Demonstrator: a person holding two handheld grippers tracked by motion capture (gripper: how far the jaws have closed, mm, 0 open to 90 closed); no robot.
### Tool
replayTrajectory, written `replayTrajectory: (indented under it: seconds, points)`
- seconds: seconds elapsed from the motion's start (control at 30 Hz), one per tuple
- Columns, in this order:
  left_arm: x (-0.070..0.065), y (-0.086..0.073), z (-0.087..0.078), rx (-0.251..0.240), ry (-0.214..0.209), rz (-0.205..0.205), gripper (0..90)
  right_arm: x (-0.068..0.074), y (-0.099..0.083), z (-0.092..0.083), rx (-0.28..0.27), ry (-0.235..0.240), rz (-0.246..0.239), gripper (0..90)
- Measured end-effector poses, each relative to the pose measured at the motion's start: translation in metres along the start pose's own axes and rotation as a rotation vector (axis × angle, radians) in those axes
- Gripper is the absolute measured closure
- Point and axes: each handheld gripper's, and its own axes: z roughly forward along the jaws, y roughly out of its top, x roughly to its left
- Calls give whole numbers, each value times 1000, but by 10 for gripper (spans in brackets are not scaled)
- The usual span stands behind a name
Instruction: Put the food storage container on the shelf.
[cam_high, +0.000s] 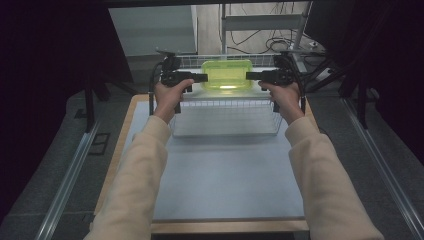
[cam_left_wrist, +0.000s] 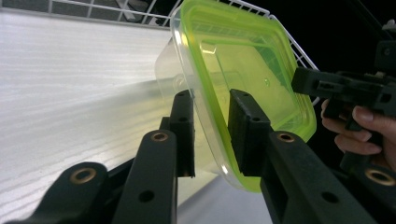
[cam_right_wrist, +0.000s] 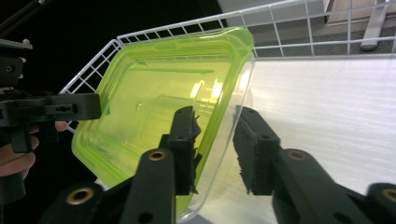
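High view: a person's two forearms in cream sleeves reach forward over a pale surface (cam_high: 225, 175). At its far end sits a white wire basket (cam_high: 226, 122). Above the basket a clear container with a yellow-green lid (cam_high: 226, 74) sits level between the two grippers. Left gripper (cam_high: 201, 78) meets the container's left end; right gripper (cam_high: 251, 76) meets its right end. Left hand (cam_high: 169, 95) and right hand (cam_high: 284, 95) grip the black handles. From up here the jaw gap of either gripper is too small to judge.

Left gripper view: the two black jaws straddle the container's (cam_left_wrist: 233, 88) lidded rim, one jaw on the clear tub side, the other on the green lid side. The jaws are parted; the tub-side pad stands just off the plastic with a sliver of light showing, while the lid-side pad lies against or just beside the lid, contact uncertain. No firm pinch visible. Basket wire (cam_left_wrist: 299, 53) runs behind the container. The right gripper (cam_left_wrist: 308, 83) sits at the far edge of the lid, fingers (cam_left_wrist: 348, 126) around its handle.

Right gripper view: same arrangement mirrored. Jaws parted around the rim of the container (cam_right_wrist: 159, 98); the lid-side pad lies close against the green lid, the tub-side pad stands clearly apart from the clear wall. Loose straddle, not a clamp. Basket wire (cam_right_wrist: 280, 25) behind; the left gripper (cam_right_wrist: 88, 106) at the lid's far edge.
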Motion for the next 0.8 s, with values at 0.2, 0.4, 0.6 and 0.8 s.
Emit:
replayTrajectory:
  seconds: [0.2, 0.4, 0.6, 0.8]
  points:
    - [3, 0, 0, -20, 49, 6, 469, -2, -3, 2, -6, -54, -6, 493]
    - [-3, -3, -17, -74, 60, 43, 304, 2, -3, -14, -58, -55, -44, 410]
    - [-21, -24, -46, -99, 52, 126, 265, 17, -21, -44, -93, 17, -171, 363]
    - [-36, -71, -77, -96, 52, 202, 251, 29, -59, -69, -66, 41, -269, 330]
